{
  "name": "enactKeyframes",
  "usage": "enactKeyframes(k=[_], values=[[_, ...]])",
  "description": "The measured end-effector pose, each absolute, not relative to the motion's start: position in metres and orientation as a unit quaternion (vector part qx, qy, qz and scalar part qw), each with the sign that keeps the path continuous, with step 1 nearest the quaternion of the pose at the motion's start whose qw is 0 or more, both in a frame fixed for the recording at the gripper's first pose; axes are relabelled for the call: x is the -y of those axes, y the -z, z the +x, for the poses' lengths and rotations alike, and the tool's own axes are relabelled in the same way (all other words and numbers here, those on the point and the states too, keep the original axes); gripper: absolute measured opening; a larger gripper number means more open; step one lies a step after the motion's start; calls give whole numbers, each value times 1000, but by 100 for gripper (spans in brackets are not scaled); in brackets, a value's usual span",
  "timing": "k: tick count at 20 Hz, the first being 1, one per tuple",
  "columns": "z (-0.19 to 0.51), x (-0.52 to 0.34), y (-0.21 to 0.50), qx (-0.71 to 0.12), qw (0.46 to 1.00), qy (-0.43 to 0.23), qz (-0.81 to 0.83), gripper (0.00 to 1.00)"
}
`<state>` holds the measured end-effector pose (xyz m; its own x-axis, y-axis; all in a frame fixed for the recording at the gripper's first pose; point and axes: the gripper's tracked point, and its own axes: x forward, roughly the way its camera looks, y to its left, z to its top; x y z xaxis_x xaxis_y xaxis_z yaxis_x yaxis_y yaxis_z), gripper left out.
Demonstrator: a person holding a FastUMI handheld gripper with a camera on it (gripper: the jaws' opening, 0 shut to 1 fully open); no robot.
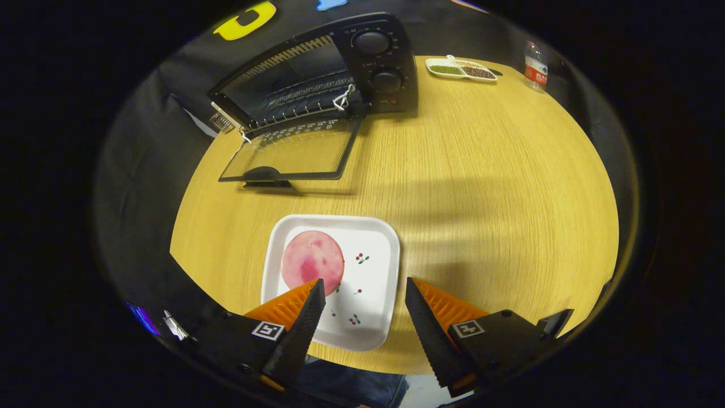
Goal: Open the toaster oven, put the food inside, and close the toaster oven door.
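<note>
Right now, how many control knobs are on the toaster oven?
2. The upper knob and the lower knob sit stacked on the toaster oven's right panel, far beyond the open claw.

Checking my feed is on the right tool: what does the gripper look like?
The two-finger gripper has wedge-shaped jaws, ridged on their inner faces and ribbed on their outer sides. Each sits on a black block with a square black-and-white marker on top. They are spread open over the white square plate.
</note>
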<state>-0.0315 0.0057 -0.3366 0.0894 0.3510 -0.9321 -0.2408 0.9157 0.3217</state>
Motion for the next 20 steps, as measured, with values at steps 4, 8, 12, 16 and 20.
enactKeyframes(k=[4, 8, 12, 16, 20], values=[[-24, -5, 341, -657, 725, -197, 56, 85], [-22, 8, 346, -675, 714, -180, 48, 36], [-23, 12, 348, -682, 710, -171, 48, 23], [-26, 10, 348, -677, 712, -176, 62, 3], [-42, -9, 337, -683, 691, -190, 140, 2]])
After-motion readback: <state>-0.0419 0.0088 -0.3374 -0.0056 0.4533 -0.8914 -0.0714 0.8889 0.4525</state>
